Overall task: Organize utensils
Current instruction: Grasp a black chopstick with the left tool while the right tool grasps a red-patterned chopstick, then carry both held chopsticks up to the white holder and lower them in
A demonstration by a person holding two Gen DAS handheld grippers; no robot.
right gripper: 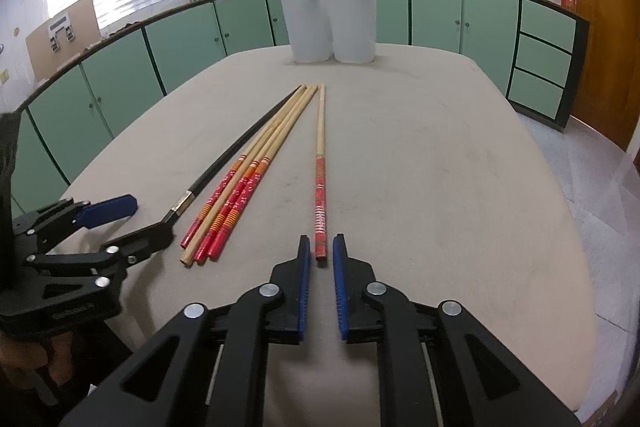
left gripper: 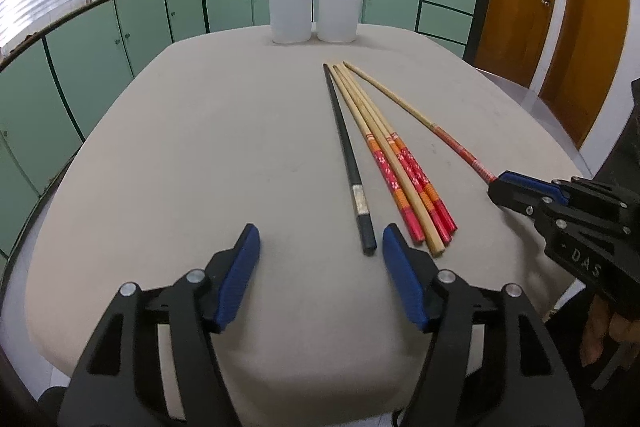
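Several chopsticks lie on the beige table [left gripper: 180, 147]. A black chopstick [left gripper: 348, 155] lies beside a bundle of bamboo chopsticks with red ends [left gripper: 396, 167]. One bamboo chopstick with a red handle [right gripper: 320, 179] lies apart to the right. My left gripper [left gripper: 320, 247] is open, its right pad next to the black chopstick's near end. My right gripper [right gripper: 322, 247] is narrowly open, its pads either side of the lone chopstick's near end; it also shows in the left wrist view [left gripper: 500, 183]. Two white cups [left gripper: 316, 7] stand at the far edge, the left holding a black chopstick, the right a bamboo one.
Green cabinets [left gripper: 120, 39] and a counter with a sink run behind the table. Wooden doors [left gripper: 560, 7] stand at the right. The left gripper shows in the right wrist view [right gripper: 132, 223], low at the left near the bundle.
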